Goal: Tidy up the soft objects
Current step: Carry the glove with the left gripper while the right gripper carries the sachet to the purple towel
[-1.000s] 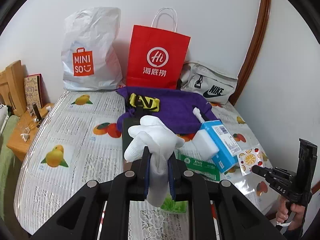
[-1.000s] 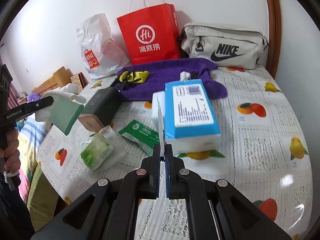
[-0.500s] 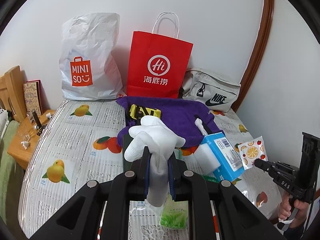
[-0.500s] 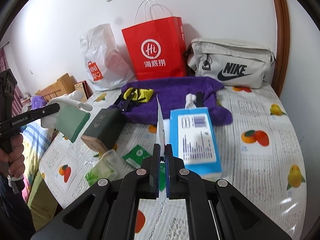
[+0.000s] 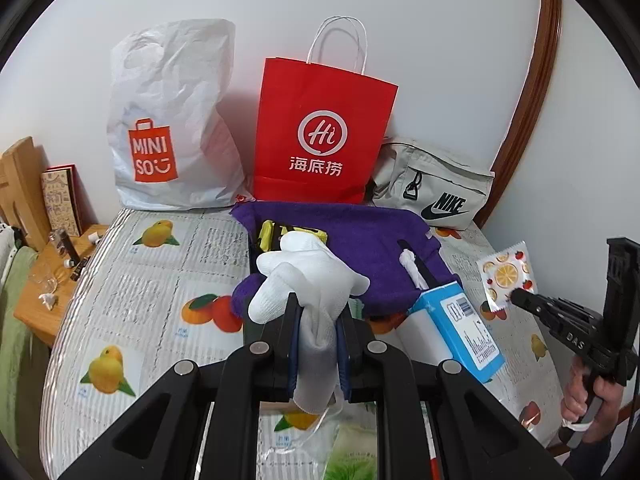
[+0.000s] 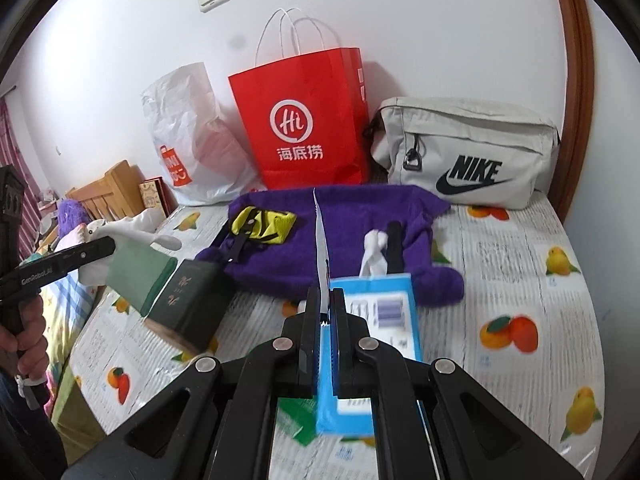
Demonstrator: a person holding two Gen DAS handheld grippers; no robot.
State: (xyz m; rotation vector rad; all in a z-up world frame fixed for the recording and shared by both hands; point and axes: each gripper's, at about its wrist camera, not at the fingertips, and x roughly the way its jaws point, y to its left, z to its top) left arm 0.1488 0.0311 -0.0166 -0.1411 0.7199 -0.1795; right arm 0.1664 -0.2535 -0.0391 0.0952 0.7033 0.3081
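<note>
My left gripper (image 5: 316, 312) is shut on a white glove (image 5: 308, 276), whose fingers stick up above the pads. In the right wrist view the same glove (image 6: 132, 268) shows a green cuff, held at the left gripper (image 6: 108, 246) above a dark green box (image 6: 192, 304). My right gripper (image 6: 325, 300) is shut on a thin fruit-print sachet (image 6: 320, 236), seen edge-on. The left wrist view shows that sachet (image 5: 506, 276) flat, raised at the right gripper (image 5: 518, 299) over the table's right side. A purple towel (image 5: 360, 240) lies on the table with a yellow-and-black item (image 6: 264, 226) on it.
A blue tissue pack (image 5: 460, 328) lies in front of the towel. At the wall stand a white Miniso bag (image 5: 172, 128), a red paper bag (image 5: 324, 136) and a grey Nike bag (image 6: 468, 152). The fruit-print tablecloth (image 5: 132, 292) covers the table. A wooden stand (image 5: 48, 280) is at left.
Both grippers have drawn back and risen from the table, each still gripping its item. The sachet now hangs higher above the table's right side.
</note>
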